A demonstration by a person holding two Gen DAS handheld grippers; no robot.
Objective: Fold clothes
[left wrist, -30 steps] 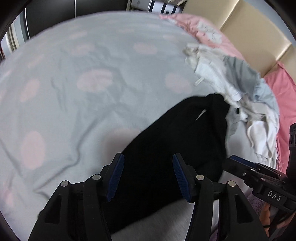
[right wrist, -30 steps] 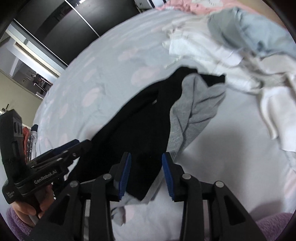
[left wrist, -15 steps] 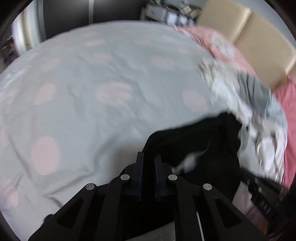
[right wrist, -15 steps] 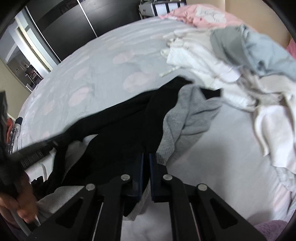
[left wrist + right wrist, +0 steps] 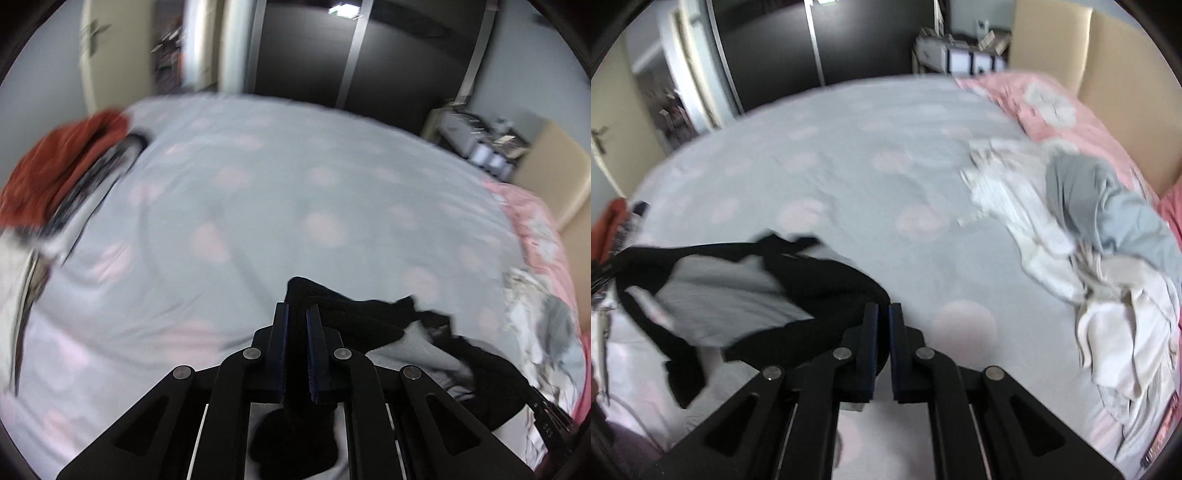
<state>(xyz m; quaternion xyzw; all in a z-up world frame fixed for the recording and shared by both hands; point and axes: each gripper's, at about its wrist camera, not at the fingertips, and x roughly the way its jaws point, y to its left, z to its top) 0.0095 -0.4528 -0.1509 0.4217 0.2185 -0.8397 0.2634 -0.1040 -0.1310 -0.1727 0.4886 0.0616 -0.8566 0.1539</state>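
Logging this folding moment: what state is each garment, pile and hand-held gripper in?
Black garment: lifted, stretched between both grippers.
Left hand-held gripper: shut on the black garment.
Right hand-held gripper: shut on the black garment.
Pile of light clothes: crumpled, unfolded.
Red garment: lying at bed edge, blurred.

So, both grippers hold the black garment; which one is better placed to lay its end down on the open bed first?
Probably the left gripper: ahead of it lies open bedspread. The right gripper holds the black garment closer to the laundry pile.
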